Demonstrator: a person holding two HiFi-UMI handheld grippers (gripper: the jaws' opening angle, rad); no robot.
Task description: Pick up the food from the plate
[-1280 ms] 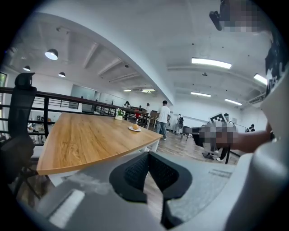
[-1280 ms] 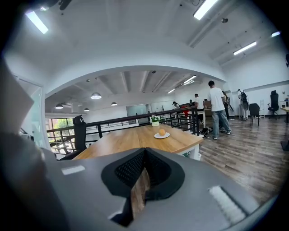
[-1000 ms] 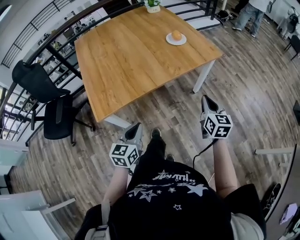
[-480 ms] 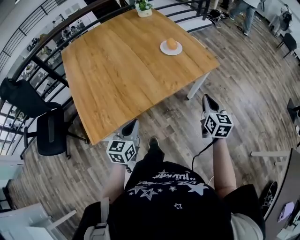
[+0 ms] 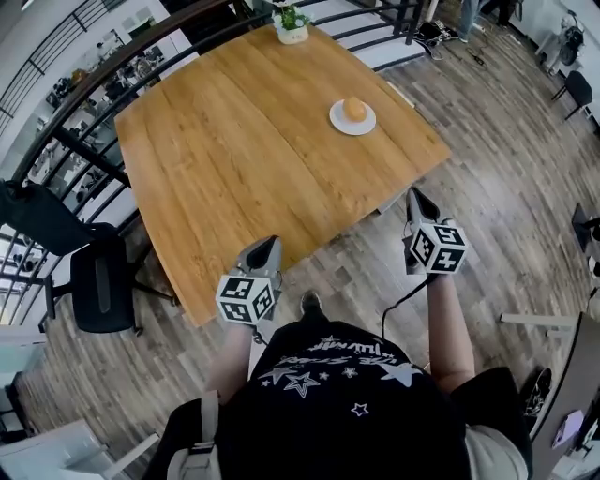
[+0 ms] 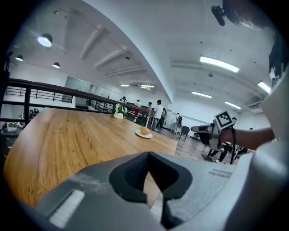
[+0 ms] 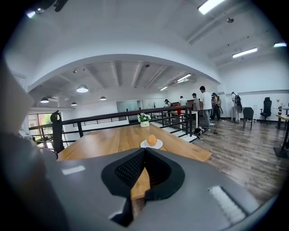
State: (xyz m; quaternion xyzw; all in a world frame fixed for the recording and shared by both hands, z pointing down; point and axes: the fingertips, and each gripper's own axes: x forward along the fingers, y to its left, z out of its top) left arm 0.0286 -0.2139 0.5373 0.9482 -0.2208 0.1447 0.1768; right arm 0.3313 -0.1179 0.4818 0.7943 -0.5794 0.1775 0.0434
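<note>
An orange round piece of food (image 5: 354,109) sits on a small white plate (image 5: 339,124) near the far right side of a wooden table (image 5: 234,159). Both show small in the left gripper view, food (image 6: 144,131) on plate (image 6: 144,135), and in the right gripper view, food (image 7: 152,140) on plate (image 7: 145,145). My left gripper (image 5: 266,247) hangs at the table's near edge, shut and empty. My right gripper (image 5: 415,198) is off the table's near right corner, over the floor, also shut and empty. Both are well short of the plate.
A potted plant (image 5: 292,23) stands at the table's far edge. A black railing (image 5: 84,150) runs along the far and left sides. A black office chair (image 5: 98,286) is left of the table. People (image 7: 205,106) stand in the background.
The view has closed in on the table. The left gripper now reaches its near edge, and the right gripper is nearer the corner. Both stay shut.
</note>
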